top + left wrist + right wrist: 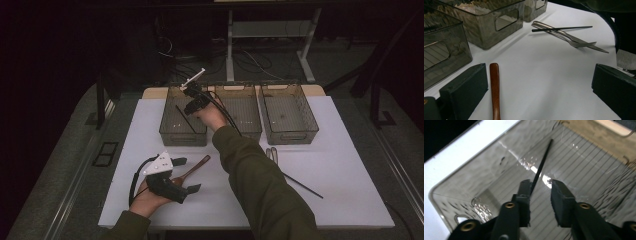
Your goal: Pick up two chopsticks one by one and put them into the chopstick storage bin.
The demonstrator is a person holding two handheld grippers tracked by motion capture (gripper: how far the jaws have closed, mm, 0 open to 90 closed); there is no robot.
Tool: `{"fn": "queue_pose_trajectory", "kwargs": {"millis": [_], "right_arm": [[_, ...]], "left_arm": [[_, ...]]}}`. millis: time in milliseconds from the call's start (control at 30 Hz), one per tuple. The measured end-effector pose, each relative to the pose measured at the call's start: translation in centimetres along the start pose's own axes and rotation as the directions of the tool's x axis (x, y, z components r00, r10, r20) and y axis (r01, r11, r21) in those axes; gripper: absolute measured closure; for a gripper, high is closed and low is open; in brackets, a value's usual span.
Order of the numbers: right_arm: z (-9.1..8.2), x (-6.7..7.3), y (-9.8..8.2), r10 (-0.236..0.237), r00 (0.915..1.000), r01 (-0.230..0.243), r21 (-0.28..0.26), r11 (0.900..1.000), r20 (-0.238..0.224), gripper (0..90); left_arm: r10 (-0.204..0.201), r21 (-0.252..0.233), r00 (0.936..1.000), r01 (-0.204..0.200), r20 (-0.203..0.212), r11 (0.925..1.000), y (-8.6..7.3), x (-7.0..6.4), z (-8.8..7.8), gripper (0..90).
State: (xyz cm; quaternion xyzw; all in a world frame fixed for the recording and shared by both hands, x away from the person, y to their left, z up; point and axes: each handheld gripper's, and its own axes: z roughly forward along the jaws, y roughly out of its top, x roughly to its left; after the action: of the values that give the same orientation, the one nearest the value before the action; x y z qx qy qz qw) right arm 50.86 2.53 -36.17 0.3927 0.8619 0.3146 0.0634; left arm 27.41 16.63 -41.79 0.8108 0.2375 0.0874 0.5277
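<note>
Black chopstick (541,166) inside the leftmost ribbed smoky-plastic bin (486,165)
Right gripper (540,188) spread, chopstick against one pad, pointing to one o'clock; left gripper (536,85) spread beside a glossy wooden handle (495,87).

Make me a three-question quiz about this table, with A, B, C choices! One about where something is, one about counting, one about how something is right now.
1. Where is the black chopstick near the right hand-held gripper?
A. inside the left bin
B. on the floor
C. in the right bin

2. How many see-through bins stand on the table?
A. one
B. three
C. five

3. How do the jaws of the left hand-held gripper stand?
A. clamped on a fork
C. clamped on a bin wall
B. wide apart, with the wooden handle lying beside one jaw

Answers:
1. A, the right gripper view looks down into a bin with the stick leaning inside it.
2. B, the high view shows three in a row.
3. B, the left gripper view shows bare white table between the jaws.
</note>
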Motion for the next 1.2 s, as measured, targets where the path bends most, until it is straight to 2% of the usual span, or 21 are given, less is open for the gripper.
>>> {"fn": "queue_pose_trajectory", "kwargs": {"millis": [200, 367, 400, 667, 700, 800, 967, 1200], "right_arm": [[-2.1, 0.0, -0.2, -0.029, 0.9994, 0.028, -0.058, 0.998, -0.018, 51.2], [-3.4, -0.2, -0.8, -0.047, 0.9984, 0.044, -0.085, 0.995, -0.032, 45.6], [-4.0, -0.4, -1.2, -0.052, 0.9975, 0.047, -0.093, 0.995, -0.047, 44.0], [-6.0, -1.0, -3.0, -0.089, 0.9923, 0.076, -0.141, 0.987, -0.087, 40.9], [-6.6, -1.1, -3.7, -0.110, 0.9888, 0.093, -0.162, 0.982, -0.101, 40.5], [-7.5, -1.3, -4.7, -0.137, 0.9854, 0.118, -0.181, 0.976, -0.101, 39.5], [-9.4, -1.9, -6.2, -0.159, 0.9814, 0.134, -0.213, 0.968, -0.107, 38.3], [-11.7, -2.7, -8.4, -0.172, 0.9783, 0.140, -0.242, 0.960, -0.115, 38.0]], "left_arm": [[-0.002, 0.004, 1.0000, 0.002, -0.001, 1.0000, 0.0, -0.1, 0.1, 0.0], [0.004, 0.006, 1.0000, -0.004, -0.005, 1.0000, 0.0, 0.0, 0.0, 0.0], [0.001, 0.008, 1.0000, -0.001, -0.006, 1.0000, 0.0, -0.1, 0.0, 0.0], [0.003, 0.015, 1.0000, -0.003, -0.007, 0.9999, -0.1, 0.1, -0.1, 0.0], [0.002, 0.015, 1.0000, -0.002, -0.008, 0.9999, -0.1, 0.0, -0.1, 0.0], [-0.001, 0.013, 1.0000, 0.001, -0.010, 0.9999, -0.2, 0.1, -0.1, 0.0], [-0.001, 0.022, 1.0000, 0.001, -0.004, 0.9998, -0.2, 0.1, -0.1, 0.0], [-0.013, 0.018, 0.9999, 0.013, 0.000, 0.9998, -0.2, 0.1, -0.1, 1.0]]}}
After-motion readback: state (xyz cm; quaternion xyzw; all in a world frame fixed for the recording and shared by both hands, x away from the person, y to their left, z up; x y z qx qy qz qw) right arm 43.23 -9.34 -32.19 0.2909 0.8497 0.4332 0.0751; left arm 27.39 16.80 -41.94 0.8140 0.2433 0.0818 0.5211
